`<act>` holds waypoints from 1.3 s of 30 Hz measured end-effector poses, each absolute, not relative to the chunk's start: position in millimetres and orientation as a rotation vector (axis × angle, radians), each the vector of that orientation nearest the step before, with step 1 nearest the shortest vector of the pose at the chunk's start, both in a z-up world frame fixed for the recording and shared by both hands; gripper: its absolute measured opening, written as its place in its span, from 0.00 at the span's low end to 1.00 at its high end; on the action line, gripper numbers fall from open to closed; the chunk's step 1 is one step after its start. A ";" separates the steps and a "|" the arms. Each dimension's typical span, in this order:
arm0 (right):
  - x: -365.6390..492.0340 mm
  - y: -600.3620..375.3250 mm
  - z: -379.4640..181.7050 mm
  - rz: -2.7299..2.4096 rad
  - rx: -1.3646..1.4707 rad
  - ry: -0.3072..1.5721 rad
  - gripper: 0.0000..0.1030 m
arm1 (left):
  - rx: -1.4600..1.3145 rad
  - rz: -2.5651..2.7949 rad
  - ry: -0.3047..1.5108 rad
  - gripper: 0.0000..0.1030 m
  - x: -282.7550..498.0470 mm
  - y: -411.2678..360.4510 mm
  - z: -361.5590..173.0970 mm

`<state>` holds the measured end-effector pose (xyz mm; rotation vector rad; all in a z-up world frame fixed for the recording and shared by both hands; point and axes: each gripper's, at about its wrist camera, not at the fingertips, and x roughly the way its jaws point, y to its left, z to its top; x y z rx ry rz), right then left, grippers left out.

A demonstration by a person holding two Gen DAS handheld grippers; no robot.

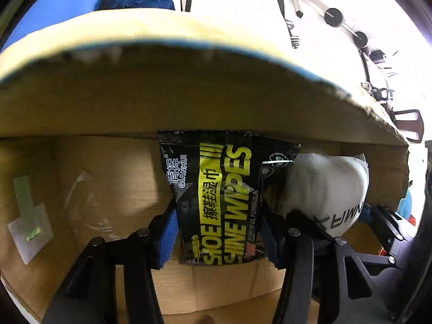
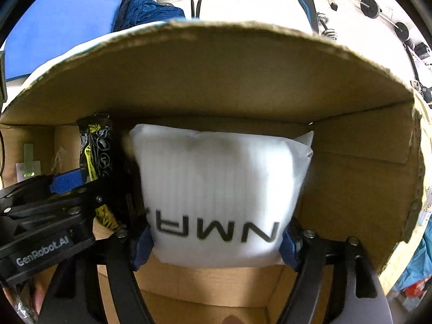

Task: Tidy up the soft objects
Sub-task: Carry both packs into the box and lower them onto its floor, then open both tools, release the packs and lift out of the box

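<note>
In the left wrist view, the left hand-held gripper [image 1: 217, 232] is clamped on a black and yellow shoe wipes pack [image 1: 216, 202], its blue pads [image 1: 168, 239] pressing the pack's two sides near its lower end. The pack stands upright inside a cardboard box [image 1: 108, 178], its top edge tucked just under the box's folded flap [image 1: 162, 100]. Just beside the pack, touching its edge, sits a white packet [image 1: 326, 186] with black lettering. In the right wrist view, the right hand-held gripper [image 2: 216, 245] grips this same white packet [image 2: 221, 189] across its lower corners, the jaws spread fairly wide around its soft bulk. The packet also stands inside the box, its top close to the far wall [image 2: 243, 91]. The left hand-held gripper [image 2: 54, 202] shows at the left of this view, with the wipes pack [image 2: 94, 145] seen edge-on next to the white packet. On the box's left inner wall a strip of tape [image 1: 27, 205] is stuck. Beyond the box rim lie a blue mat [image 2: 59, 29] and a dark blue cloth [image 2: 151, 10], and farther off, dumbbells [image 2: 378, 8] rest on the pale floor.
</note>
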<state>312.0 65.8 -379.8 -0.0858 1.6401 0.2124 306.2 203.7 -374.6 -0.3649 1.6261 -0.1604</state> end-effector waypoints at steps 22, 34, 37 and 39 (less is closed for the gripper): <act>247.8 50.2 -302.4 0.203 -0.138 1.495 1.00 | -0.230 0.003 1.392 0.93 233.1 217.4 -272.2; 193.2 26.8 -254.3 0.214 -0.080 1.390 1.00 | -0.190 0.069 1.261 0.93 184.1 207.9 -233.5; 173.0 18.7 -235.8 0.217 -0.064 1.351 1.00 | -0.155 0.082 1.222 0.93 166.8 204.4 -216.6; 158.5 11.6 -219.8 0.216 -0.047 1.324 1.00 | -0.129 0.082 1.203 0.93 155.8 200.5 -205.6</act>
